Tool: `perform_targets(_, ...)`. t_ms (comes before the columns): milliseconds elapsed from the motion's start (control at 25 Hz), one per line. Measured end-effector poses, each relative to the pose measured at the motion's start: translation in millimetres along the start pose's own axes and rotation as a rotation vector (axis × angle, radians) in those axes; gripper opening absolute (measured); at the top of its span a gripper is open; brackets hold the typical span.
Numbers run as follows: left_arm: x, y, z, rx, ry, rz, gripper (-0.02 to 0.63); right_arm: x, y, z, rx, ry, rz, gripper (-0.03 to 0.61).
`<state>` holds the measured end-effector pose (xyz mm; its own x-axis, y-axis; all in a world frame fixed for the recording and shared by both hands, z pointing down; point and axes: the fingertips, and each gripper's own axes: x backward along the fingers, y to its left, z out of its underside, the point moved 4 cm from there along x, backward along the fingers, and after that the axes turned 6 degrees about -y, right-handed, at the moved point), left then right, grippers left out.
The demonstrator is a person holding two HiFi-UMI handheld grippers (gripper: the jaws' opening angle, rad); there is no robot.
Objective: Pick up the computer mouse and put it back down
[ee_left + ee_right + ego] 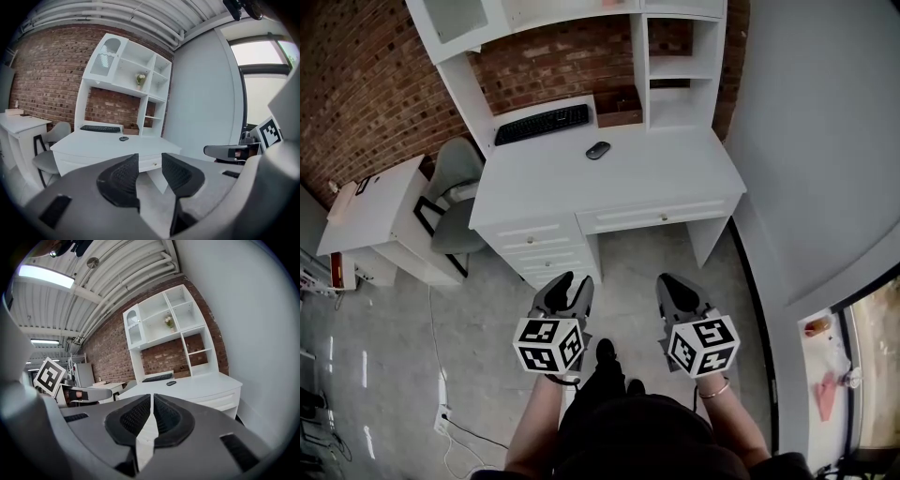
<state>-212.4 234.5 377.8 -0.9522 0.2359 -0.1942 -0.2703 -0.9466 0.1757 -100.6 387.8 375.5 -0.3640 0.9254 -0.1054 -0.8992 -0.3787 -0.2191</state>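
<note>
Item: computer mouse (598, 150), dark, lying flat on the white desk (619, 192), just right of the black keyboard (542, 124) and a little nearer the front edge. Long axis: slantwise in the head view, from lower left to upper right, roughly parallel to the keyboard's long side (which end is the front is too small to tell). Apart from the keyboard, touching nothing but the desk top. Setting: desk against a brick wall (366, 84), with a white shelf unit (680, 70) standing on its back edge; a grey chair (455, 178) at its left end; a low white cabinet (380, 211) further left; grey floor (628, 262) in front. Left gripper (574, 279): held over the floor, well short of the desk, aimed toward it; jaws parted with a clear gap, nothing between them. In the left gripper view the gripper (150, 157) frames the desk's front, with the mouse (123, 138) small and far beyond. Right gripper (668, 279): beside the left, likewise over the floor and well apart from the desk; jaws drawn almost together, only a thin slit at the tips, holding nothing. In the right gripper view the gripper (152, 395) has the mouse (171, 383) far off, beside the keyboard.
</note>
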Motion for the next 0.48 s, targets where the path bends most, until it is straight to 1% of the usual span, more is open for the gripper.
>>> perform_targets(200, -23, 14, -2, -0.019, 0.024, 0.000, 0.169, -17, -9, -4, 0.002, -0.006, 0.016, 0.005)
perform_targets(480, -71, 42, -11, -0.034, 0.027, 0.004, 0.219, -57, -31, -8, -0.003, 0.008, 0.036, 0.005)
